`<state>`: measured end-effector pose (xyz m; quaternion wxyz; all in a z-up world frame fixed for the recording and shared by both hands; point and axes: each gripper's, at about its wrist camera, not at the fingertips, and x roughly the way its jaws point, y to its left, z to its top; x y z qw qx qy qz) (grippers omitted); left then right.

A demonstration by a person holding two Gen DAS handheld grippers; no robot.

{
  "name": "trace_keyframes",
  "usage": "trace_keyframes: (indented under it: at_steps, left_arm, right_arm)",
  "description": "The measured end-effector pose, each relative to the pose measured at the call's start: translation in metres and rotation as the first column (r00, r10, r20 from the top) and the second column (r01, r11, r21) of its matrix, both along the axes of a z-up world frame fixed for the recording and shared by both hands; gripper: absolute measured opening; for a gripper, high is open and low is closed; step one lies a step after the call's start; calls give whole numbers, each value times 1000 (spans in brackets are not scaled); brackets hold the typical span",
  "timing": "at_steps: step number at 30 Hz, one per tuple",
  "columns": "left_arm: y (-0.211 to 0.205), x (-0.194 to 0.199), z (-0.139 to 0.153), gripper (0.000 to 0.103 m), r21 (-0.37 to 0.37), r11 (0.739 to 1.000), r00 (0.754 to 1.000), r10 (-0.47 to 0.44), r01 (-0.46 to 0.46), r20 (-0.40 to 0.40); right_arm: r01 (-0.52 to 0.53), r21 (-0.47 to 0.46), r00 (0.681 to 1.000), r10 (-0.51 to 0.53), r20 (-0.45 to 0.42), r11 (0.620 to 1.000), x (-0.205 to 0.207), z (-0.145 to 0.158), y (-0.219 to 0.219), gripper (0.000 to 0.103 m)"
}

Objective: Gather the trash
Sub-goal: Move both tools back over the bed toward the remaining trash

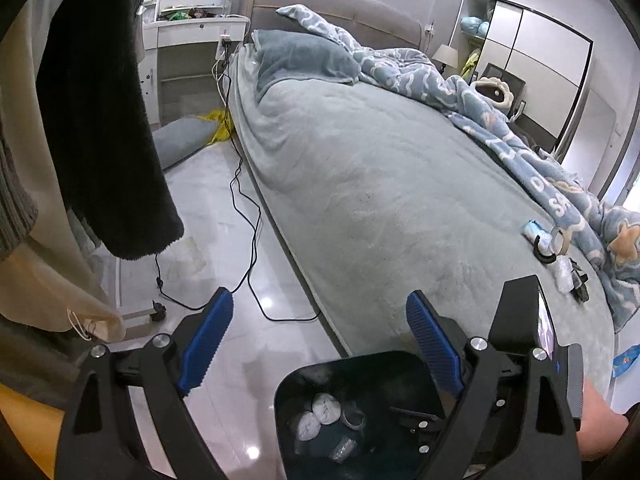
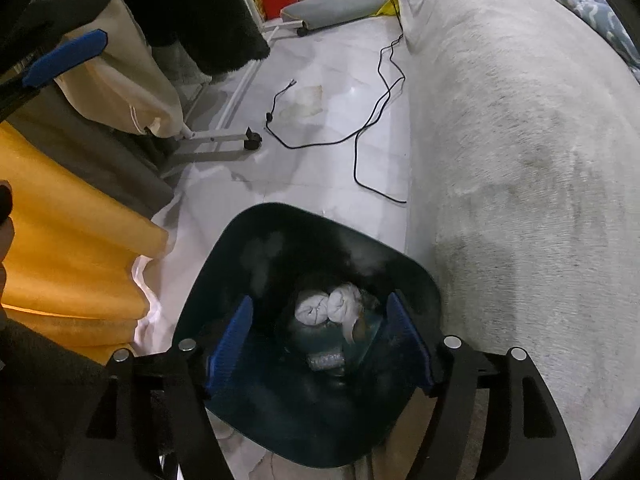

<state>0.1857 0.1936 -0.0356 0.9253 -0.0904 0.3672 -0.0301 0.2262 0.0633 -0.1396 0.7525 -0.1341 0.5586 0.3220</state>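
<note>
Hovering wide open and holding nothing, the right gripper (image 2: pixel 320 336) is hanging over the dark bin (image 2: pixel 304 236), white crumpled tissues (image 2: pixel 330 308) lying between its fingers; the left gripper (image 1: pixel 316 340) is gaping empty beside the bed (image 1: pixel 380 184)

I see a wide bed (image 1: pixel 380 184) covered in a grey-green plush sheet, filling the right of the scene. At its far end lies a grey-blue fleece pillow (image 1: pixel 304 60), and a rumpled blue blanket with white cloud patterns (image 1: pixel 500 120) runs along its right side. Near the right edge of the sheet sit a roll of clear tape (image 1: pixel 558 238), a small white crumpled wrapper (image 1: pixel 564 276) and a blue-white packet (image 1: pixel 532 232). Left of the bed, the glossy pale tiled floor (image 2: pixel 328 92) carries a looping black cable (image 2: pixel 372 120), a dark open-topped trash bin (image 2: pixel 280 400) close to me, and a grey cushion (image 2: pixel 332 4) far off.
</note>
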Motion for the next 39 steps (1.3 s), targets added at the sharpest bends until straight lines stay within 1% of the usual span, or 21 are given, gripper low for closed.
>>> trace_keyframes:
  at_steps: [5,9,11,14,18,24,32,36,39]
  left_arm:
    - [-15,2,9,90,22,1000,1000,-11,11,24]
    - [-24,2,18,90,16,1000,998,-19,18,55]
    - [-31,3,21,90,12,1000,998,-24,23,61]
    - [-42,4,26,93,11,999,997,-31,30,67]
    - [-57,4,35,94,11,999,994,-47,46,98]
    - [-83,8,38,96,-13,997,991,-70,72,116]
    - [-118,13,40,96,-24,993,987,-112,115,114]
    - [-132,13,42,96,-2,990,983,-137,138,119]
    - [-140,14,42,96,-2,989,982,-144,145,121]
  right_arm:
    - [16,33,999,-18,34,999,1,13,-12,74]
    - [36,58,997,-40,69,998,4,25,-25,74]
    - [37,67,995,-43,94,997,4,33,-30,74]
    - [40,63,987,-49,150,997,2,44,-40,74]
    - [56,72,973,-70,219,996,1,58,-62,74]
    - [78,112,953,-107,282,991,-1,76,-100,75]
    - [141,151,929,-183,321,978,-2,97,-145,75]
    - [178,164,909,-226,351,970,-1,112,-166,75]
    - [215,181,892,-268,364,960,0,120,-182,75]
